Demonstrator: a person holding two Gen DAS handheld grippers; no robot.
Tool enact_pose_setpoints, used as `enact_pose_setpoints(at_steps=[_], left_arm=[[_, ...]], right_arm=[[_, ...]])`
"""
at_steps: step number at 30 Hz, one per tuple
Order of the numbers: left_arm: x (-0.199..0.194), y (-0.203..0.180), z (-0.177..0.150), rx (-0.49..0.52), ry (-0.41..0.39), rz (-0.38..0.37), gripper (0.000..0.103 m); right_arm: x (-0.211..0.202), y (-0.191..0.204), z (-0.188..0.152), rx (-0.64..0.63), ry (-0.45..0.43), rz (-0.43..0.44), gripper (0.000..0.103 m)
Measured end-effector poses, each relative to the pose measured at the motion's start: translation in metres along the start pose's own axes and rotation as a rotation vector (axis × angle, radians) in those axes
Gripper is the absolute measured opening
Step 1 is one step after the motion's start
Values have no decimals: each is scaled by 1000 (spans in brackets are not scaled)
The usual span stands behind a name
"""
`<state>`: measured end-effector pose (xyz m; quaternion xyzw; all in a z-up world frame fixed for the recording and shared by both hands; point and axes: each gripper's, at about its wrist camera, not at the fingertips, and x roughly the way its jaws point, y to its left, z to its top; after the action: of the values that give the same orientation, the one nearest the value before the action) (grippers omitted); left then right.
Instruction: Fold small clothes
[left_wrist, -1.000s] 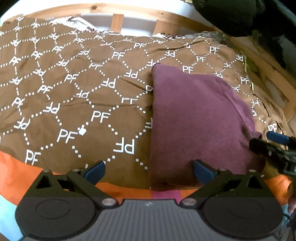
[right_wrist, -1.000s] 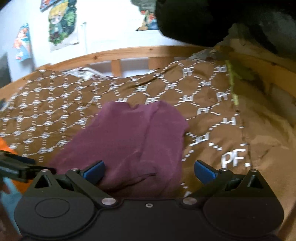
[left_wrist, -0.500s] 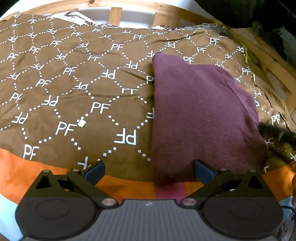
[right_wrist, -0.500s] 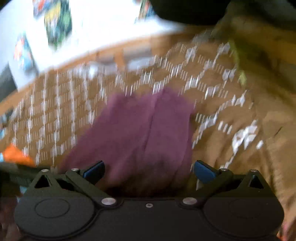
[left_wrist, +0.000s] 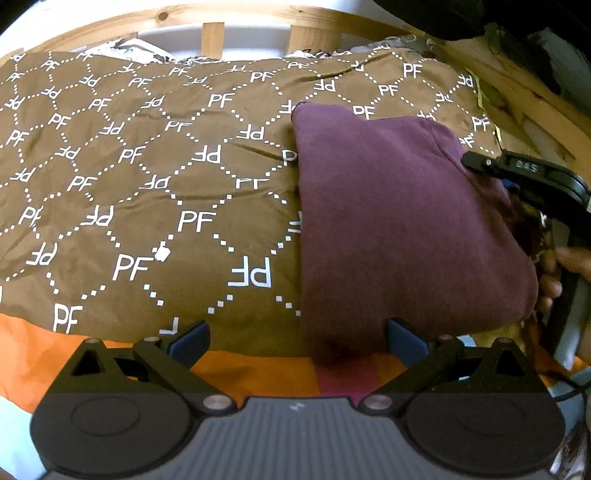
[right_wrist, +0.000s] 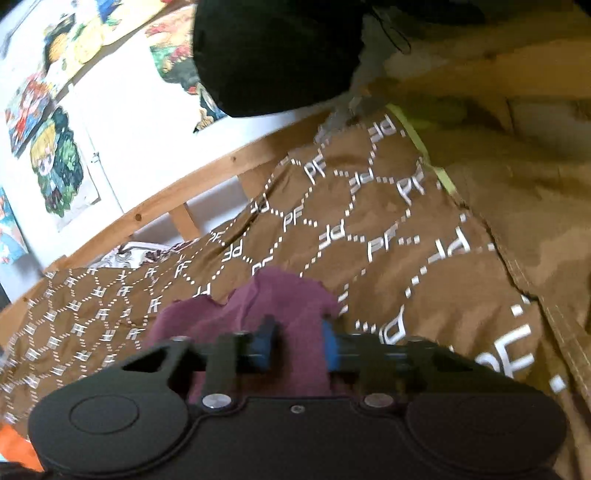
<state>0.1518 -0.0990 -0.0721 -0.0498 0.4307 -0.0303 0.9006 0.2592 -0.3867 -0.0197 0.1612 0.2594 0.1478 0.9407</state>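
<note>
Now the right tongs (right_wrist: 297, 341) have just been closing and pinch the maroon garment (left_wrist: 402, 221) at its right edge, where a second ago they gaped. Left tongs (left_wrist: 295, 341) stay released at lower frame. Garment lies on the bed (left_wrist: 147, 184); a fold looks ready.

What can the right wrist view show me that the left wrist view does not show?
Only the right wrist view shows the cartoon posters on the white wall and the right gripper from behind; its jaws have just been closing, with the maroon garment bunched between its blue pads.

Only the left wrist view shows the left gripper wide open with nothing gripped, the orange strip under it, and fingers of the person's hand on the right gripper's handle.

Both share the garment, the brown PF-patterned cover and the wooden bed rail.
</note>
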Motion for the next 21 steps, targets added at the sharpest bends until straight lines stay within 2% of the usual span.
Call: enact_pose_setpoints(at_steps=[1, 6, 8, 12, 16, 18, 21], left_arm=[[0, 0, -1, 6, 5, 0, 103], [7, 0, -3, 12, 31, -10, 103], [10, 2, -3, 1, 46, -25, 103], [15, 4, -5, -19, 83, -51, 103], [14, 1, -8, 3, 90, -41, 103], [8, 2, -8, 2, 66, -63, 103], [-5, 6, -9, -9, 17, -98, 103]], right_arm=[[0, 6, -1, -49, -21, -8, 15], [-9, 53, -10, -430, -110, -5, 14], [-9, 62, -13, -492, -118, -11, 14], [-3, 47, -4, -440, -94, -109, 14], [2, 12, 7, -303, -27, -156, 14], [3, -5, 10, -220, 3, -151, 19], [0, -17, 14, -131, -7, -111, 21]])
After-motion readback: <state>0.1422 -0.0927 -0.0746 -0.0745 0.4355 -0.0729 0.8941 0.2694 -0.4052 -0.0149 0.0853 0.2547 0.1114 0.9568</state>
